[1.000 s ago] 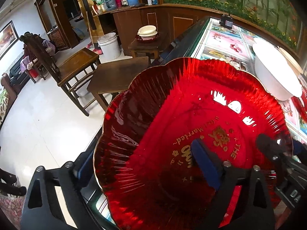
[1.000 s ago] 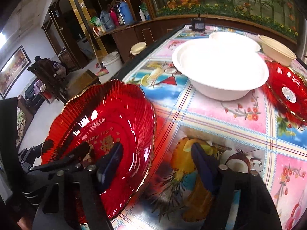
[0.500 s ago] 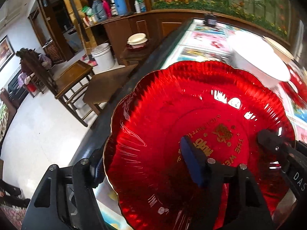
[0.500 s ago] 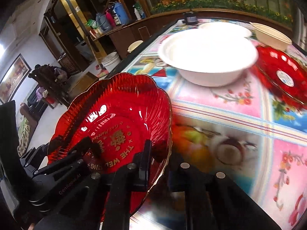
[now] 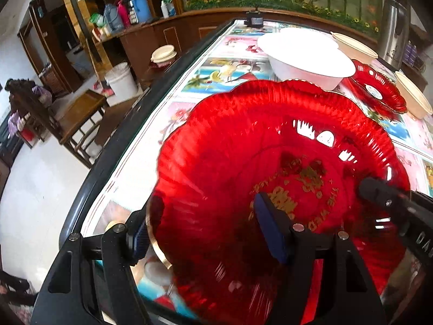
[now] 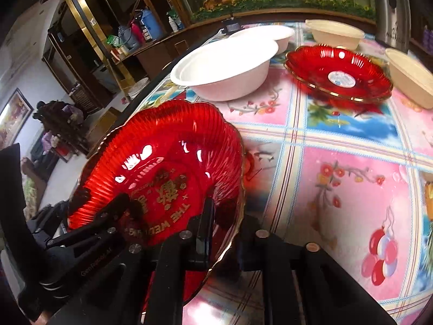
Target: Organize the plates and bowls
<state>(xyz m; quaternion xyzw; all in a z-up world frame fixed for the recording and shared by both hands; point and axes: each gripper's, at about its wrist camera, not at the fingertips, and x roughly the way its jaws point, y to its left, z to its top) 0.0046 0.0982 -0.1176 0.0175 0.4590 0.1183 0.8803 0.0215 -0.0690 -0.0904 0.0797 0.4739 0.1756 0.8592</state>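
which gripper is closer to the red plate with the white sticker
Right. The right gripper, clamped on the near red plate, faces the stickered plate; the left gripper sits on the far side.

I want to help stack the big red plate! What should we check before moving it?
1. Right gripper grips the big red plate: the rim is between its jaws, but they are opening. Not ok.
2. Left gripper straddles the rim; are the pads pressing? Cannot tell.
3. Big red plate level: it is tilted. Not ok.
4. Other red plate free on top: only a sticker inside. Ok.
5. Table between the two plates bare. Ok.
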